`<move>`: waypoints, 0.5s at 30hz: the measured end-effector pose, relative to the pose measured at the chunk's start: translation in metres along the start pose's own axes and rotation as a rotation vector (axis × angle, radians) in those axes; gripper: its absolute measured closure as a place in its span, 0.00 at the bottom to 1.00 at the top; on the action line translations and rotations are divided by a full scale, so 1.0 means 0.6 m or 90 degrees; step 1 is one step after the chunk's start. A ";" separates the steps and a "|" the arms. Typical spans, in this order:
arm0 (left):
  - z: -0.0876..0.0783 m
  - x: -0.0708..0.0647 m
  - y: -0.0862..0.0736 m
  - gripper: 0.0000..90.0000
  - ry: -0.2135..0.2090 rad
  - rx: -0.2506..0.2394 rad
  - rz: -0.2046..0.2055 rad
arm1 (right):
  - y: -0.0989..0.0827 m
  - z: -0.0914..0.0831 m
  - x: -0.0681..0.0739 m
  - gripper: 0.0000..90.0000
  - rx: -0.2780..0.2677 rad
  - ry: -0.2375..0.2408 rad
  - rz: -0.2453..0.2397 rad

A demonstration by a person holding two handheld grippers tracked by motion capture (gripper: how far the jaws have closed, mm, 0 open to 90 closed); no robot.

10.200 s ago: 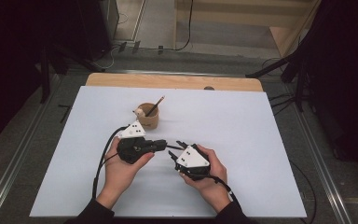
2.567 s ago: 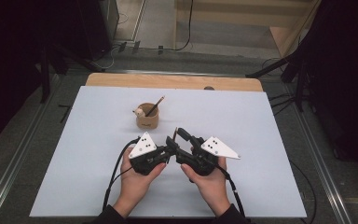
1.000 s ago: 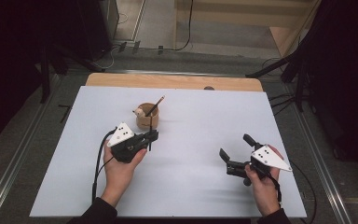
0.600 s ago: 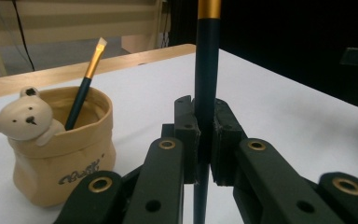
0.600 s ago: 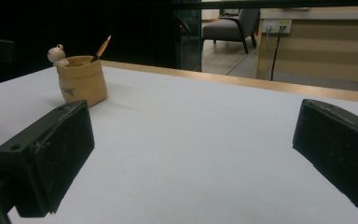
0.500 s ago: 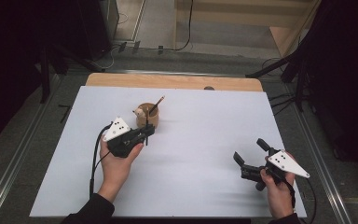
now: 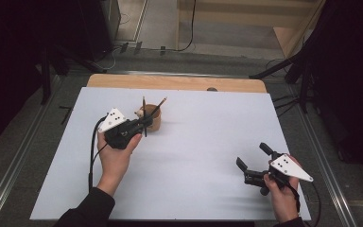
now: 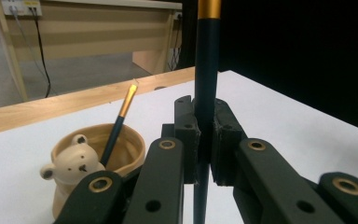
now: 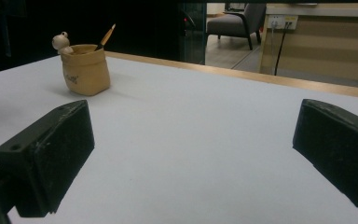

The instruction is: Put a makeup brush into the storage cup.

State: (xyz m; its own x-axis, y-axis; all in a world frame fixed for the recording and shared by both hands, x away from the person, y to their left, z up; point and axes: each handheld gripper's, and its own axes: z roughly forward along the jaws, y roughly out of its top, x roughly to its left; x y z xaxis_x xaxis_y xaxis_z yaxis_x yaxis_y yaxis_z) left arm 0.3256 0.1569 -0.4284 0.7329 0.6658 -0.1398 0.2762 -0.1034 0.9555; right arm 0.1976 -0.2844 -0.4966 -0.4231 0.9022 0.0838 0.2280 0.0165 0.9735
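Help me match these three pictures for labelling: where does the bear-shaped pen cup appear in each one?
High view: bear cup upper left of centre, just beyond the left gripper.
Left gripper view: lower left, beside the jaws.
Right gripper view: upper left, far off.
Shared landmark: the pencil leaning in the cup.

The pencil [image 8: 206,70] clamped in the left hand-held gripper [image 8: 205,135] was dark teal with a gold band near its top. Just beside that black hand-held gripper, the cup [image 8: 98,158] was tan, with a cream bear [image 8: 72,158] on its rim bearing dark eyes and nose; a second pencil [image 8: 119,123] inside it was also dark with a gold end. The tabletop [image 7: 208,142] was pale bluish-white, edged with light wood. The right hand-held gripper [image 7: 255,161] was black with a grey plate [image 7: 290,168] dotted black.
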 end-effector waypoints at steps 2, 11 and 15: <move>0.000 0.004 0.002 0.93 0.000 -0.006 -0.008 | 0.001 -0.001 -0.001 0.00 -0.003 -0.002 0.007; 0.009 0.017 0.017 0.94 0.007 -0.019 -0.014 | 0.003 -0.003 -0.004 0.00 -0.007 -0.006 0.010; 0.018 0.020 0.023 0.93 0.011 -0.023 -0.012 | 0.002 -0.004 -0.005 0.00 -0.009 -0.005 0.011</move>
State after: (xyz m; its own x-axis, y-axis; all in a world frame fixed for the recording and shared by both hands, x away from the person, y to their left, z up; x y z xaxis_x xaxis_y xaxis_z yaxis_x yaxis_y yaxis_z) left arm 0.3449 0.1558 -0.4195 0.7169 0.6800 -0.1537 0.2669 -0.0640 0.9616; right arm 0.1974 -0.2883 -0.4951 -0.4128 0.9055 0.0986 0.2225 -0.0047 0.9749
